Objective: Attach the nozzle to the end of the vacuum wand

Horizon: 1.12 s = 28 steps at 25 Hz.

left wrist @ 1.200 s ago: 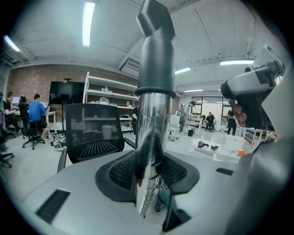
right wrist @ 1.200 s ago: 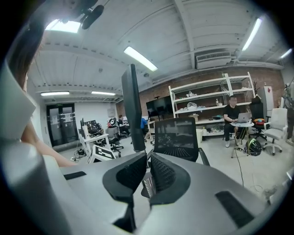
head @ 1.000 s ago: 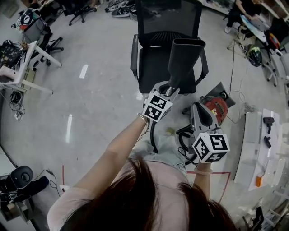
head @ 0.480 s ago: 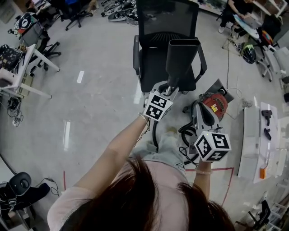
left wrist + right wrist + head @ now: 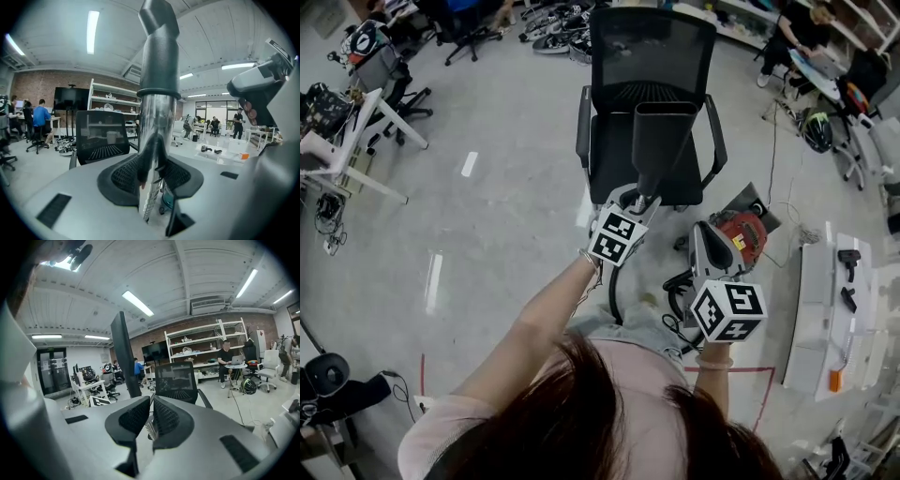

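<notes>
My left gripper is shut on the chrome vacuum wand, which stands upright between its pads. A dark flared nozzle sits on the wand's upper end, its collar over the chrome tube. My right gripper hovers to the right of the wand and a little nearer, jaws shut with nothing between them. From the right gripper view the nozzle shows as a dark post to the left. A red vacuum body lies on the floor with its black hose curling below my hands.
A black office chair stands just behind the nozzle. A white bench with small tools runs along the right. Desks and other chairs sit far left, and people work at the back.
Both grippers have drifted slightly left and nearer in the head view, the wand and nozzle moving with the left one. Neither grip has changed.
</notes>
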{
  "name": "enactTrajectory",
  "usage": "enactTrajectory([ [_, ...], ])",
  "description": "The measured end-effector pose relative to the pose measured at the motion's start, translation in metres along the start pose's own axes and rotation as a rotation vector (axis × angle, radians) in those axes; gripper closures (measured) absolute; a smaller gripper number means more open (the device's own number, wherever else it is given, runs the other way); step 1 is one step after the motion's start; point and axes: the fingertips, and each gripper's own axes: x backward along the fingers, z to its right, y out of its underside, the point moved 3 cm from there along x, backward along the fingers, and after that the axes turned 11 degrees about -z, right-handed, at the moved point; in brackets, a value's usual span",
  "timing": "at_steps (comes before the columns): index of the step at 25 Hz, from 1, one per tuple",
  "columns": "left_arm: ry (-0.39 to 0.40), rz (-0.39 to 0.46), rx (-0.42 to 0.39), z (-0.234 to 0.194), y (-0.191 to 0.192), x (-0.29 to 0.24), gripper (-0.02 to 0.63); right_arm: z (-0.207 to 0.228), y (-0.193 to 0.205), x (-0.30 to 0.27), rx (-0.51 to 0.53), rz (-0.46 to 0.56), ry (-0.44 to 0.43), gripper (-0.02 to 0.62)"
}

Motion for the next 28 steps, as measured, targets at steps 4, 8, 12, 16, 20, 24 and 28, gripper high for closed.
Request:
enactTrajectory([
  [4, -0.042, 0.009, 0.015, 0.0, 0.0, -0.009, 0.456, 0.015, -0.001, -0.007, 0.025, -0.023, -0.035, 0.551],
  [8, -0.07, 0.017, 0.03, -0.003, -0.002, -0.016, 0.456, 0.032, -0.002, -0.017, 0.043, -0.049, -0.06, 0.555],
  [12, -0.1, 0.008, 0.056, -0.005, -0.003, -0.016, 0.456, 0.042, -0.001, -0.023, 0.067, -0.073, -0.078, 0.557],
  [16, -0.11, 0.012, 0.062, -0.006, -0.005, -0.019, 0.456, 0.049, -0.001, -0.028, 0.069, -0.08, -0.097, 0.557],
  [20, -0.113, 0.006, 0.061, 0.001, -0.004, -0.021, 0.456, 0.057, 0.0, -0.028, 0.055, -0.078, -0.103, 0.557],
  [24, -0.11, 0.01, 0.055, 0.009, -0.006, -0.021, 0.456, 0.059, -0.001, -0.026, 0.041, -0.07, -0.103, 0.557],
  [28, -0.101, 0.003, 0.047, 0.014, -0.005, -0.02, 0.455, 0.06, 0.004, -0.022, 0.016, -0.073, -0.097, 0.557],
])
